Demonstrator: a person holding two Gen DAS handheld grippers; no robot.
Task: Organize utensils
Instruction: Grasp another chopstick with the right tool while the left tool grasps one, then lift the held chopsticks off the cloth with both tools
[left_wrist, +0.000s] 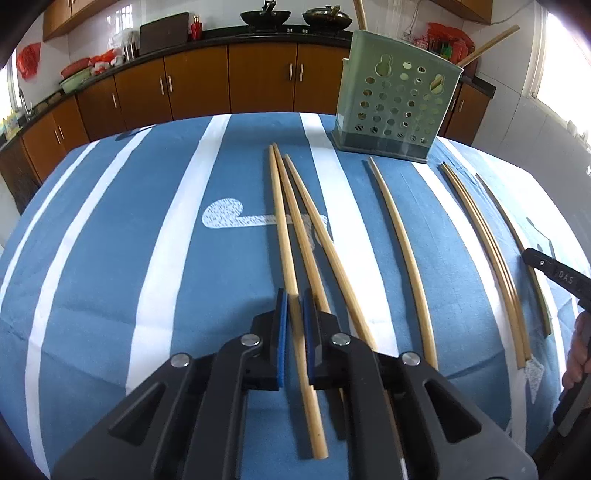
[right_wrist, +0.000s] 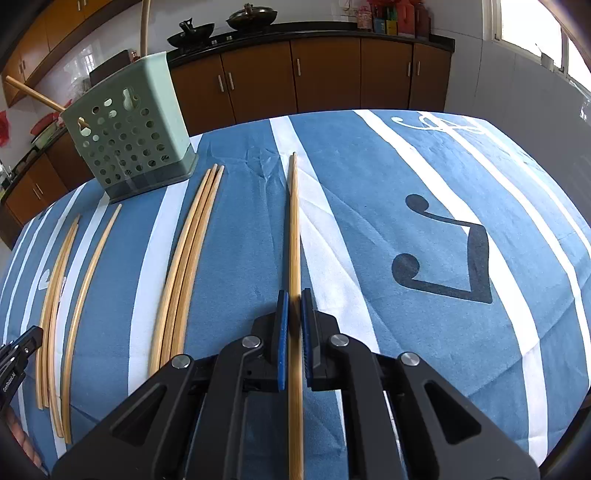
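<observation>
Chopsticks mostly still on the tablecloth (left_wrist: 110, 258); holder (left_wrist: 399, 107) at 1 o'clock has a couple. Left gripper (left_wrist: 294, 310) and right gripper (right_wrist: 294, 306) each clamp one chopstick (left_wrist: 291, 295).

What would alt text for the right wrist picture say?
The right gripper is shut on a chopstick lying on a blue striped cloth. More chopsticks lie to its left, near a green holder.

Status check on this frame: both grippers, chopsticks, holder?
Left gripper shut on one chopstick. Right gripper shut on another chopstick. Green holder upright, path clear.
</observation>
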